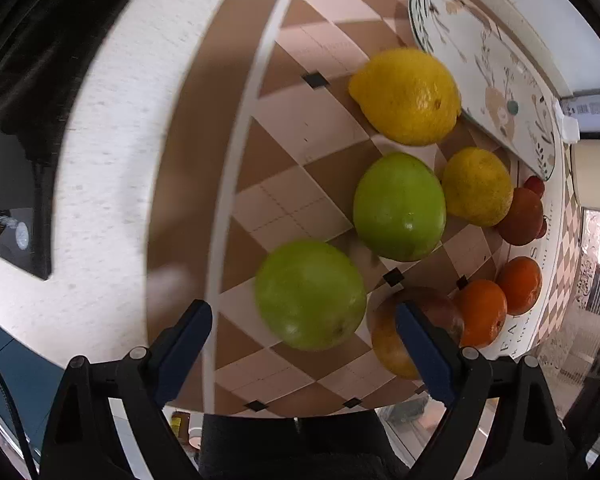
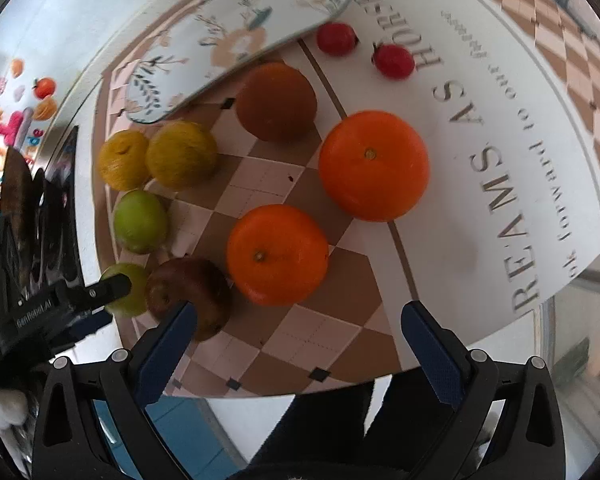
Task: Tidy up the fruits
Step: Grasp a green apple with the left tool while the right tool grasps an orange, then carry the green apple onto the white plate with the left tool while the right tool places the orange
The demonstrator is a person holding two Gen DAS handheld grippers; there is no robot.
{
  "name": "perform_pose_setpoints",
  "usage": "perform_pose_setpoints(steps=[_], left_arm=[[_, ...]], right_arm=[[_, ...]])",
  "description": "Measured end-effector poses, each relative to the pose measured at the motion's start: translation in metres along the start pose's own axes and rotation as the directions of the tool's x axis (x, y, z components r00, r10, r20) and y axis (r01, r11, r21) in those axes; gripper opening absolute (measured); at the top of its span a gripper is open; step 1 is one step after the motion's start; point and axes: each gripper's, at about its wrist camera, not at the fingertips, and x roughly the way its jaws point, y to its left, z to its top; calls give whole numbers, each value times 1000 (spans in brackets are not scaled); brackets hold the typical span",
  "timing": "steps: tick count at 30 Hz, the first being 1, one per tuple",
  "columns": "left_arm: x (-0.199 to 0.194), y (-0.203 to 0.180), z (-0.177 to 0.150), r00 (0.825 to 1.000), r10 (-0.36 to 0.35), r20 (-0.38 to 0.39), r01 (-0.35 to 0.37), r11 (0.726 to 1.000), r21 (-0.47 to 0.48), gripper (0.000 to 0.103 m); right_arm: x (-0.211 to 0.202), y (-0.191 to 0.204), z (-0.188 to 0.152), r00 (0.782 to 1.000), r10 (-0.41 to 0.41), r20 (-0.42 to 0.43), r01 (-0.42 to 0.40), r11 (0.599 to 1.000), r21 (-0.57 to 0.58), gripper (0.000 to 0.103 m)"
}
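Fingers (image 1: 188,344) of the left gripper (image 1: 304,350) are spread around a green apple (image 1: 310,294) on the table (image 2: 500,120). Beyond it, a lemon (image 1: 406,96) lies lengthwise, tip pointing left. Right gripper (image 2: 300,344) gapes near an orange (image 2: 277,255).

Two green apples (image 1: 310,295) (image 1: 399,206), two lemons (image 1: 406,96) (image 1: 477,186), two oranges (image 2: 277,255) (image 2: 374,165), a reddish-brown apple (image 2: 190,296), a dark brown fruit (image 2: 277,100) and two small red fruits (image 2: 336,39) (image 2: 393,61) are seen loosely grouped on the checked cloth (image 1: 300,136), each resting separately.

Black claw (image 1: 304,354), blue pads (image 1: 424,354)
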Motion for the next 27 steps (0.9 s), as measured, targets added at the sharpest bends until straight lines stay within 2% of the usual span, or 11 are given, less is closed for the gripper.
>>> perform_pose_setpoints(steps=[2, 5, 8, 12, 17, 21, 27], left_arm=[[6, -3, 2, 1000, 5, -11, -5, 1000, 11, 83], [13, -7, 3, 1000, 13, -24, -12, 1000, 20, 80], [20, -14, 3, 999, 29, -26, -28, 998, 49, 64], [33, -24, 4, 997, 69, -16, -68, 995, 74, 53], [42, -32, 2, 997, 78, 10, -78, 991, 105, 53], [44, -41, -8, 995, 94, 40, -98, 987, 130, 53], [38, -40, -15, 993, 101, 64, -110, 981, 160, 53]], right_arm=[[8, 0, 3, 1000, 12, -19, -12, 1000, 18, 103], [19, -2, 10, 999, 23, -31, -21, 999, 46, 103], [27, -3, 16, 998, 46, -38, -42, 996, 80, 103], [35, -2, 20, 996, 75, -51, -70, 992, 103, 100], [45, 0, 23, 995, 86, -55, -78, 989, 124, 92], [44, 11, 26, 997, 75, -24, -72, 993, 92, 67], [43, 24, 25, 999, 46, -8, -45, 998, 53, 65]])
